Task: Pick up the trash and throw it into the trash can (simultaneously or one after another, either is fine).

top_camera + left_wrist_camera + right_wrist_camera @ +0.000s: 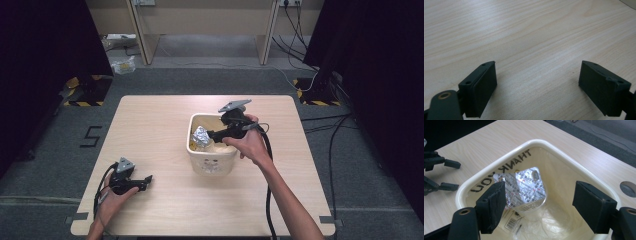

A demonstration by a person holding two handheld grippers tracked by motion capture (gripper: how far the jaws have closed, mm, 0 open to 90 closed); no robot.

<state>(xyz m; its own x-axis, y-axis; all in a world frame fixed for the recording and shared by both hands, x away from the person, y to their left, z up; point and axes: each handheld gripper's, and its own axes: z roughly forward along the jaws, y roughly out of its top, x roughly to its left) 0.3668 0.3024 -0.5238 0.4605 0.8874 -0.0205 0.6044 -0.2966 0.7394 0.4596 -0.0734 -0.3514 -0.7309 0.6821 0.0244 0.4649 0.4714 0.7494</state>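
Foil packet point(525, 187) leans upright inside bin point(506, 155).

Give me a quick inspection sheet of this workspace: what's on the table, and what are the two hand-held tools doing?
Surface: light wooden table, bare around the job.
Job's things: cream tub near the middle; silver foil packet inside, leaning on its wall over clear plastic.
Clutter: nothing seen on the table.
Grippers: right gripper open above the tub, fingers apart, nothing between them; left gripper open, low over bare wood at the near left corner.
Cables: black cable trails along the right forearm; more on the floor.
Surroundings: grey carpet, dark curtains, desk legs beyond.
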